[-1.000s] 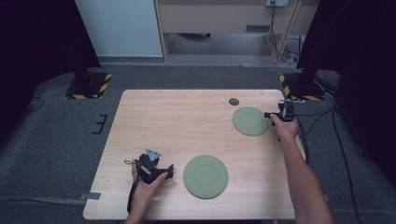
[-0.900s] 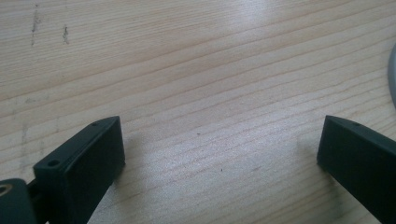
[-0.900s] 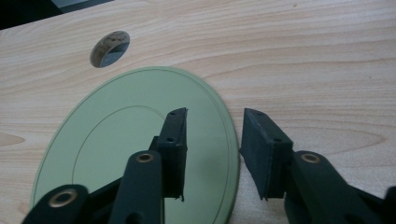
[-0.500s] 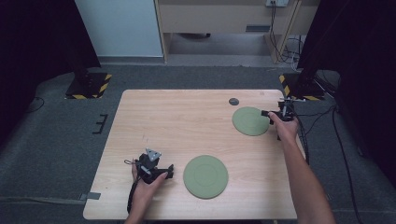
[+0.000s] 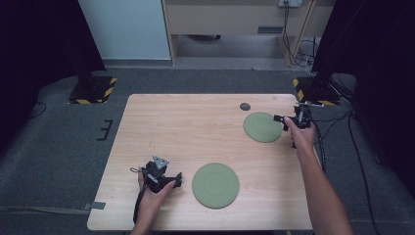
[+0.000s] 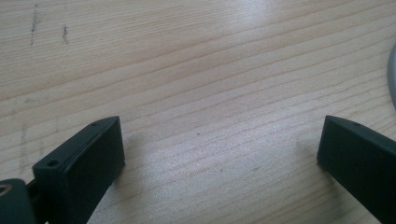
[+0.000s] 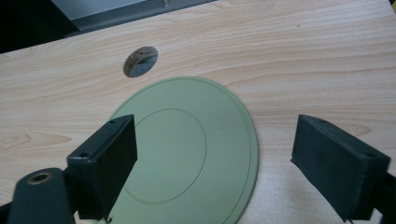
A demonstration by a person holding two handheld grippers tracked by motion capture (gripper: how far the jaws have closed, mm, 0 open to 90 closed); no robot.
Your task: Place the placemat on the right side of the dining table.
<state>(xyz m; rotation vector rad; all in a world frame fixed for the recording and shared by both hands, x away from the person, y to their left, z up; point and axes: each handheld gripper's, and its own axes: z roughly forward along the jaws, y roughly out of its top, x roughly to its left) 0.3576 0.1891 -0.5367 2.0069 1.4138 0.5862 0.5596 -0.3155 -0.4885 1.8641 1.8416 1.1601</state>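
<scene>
Right gripper view, right gripper (image 7: 215, 163) wide apart, green plate (image 7: 187, 149) between jaws, left gripper (image 6: 219, 158) wide.

Left claw (image 5: 177, 179) sits low by the near-left part of the tabletop (image 5: 195, 132), gripped in the left hand (image 5: 151, 188), jaws spread wide with bare wood between them. Right claw (image 5: 279, 119) is out at the tabletop's far-right edge, right forearm (image 5: 320, 191) stretched long from the near side, jaws wide apart too, gripping nothing.
</scene>
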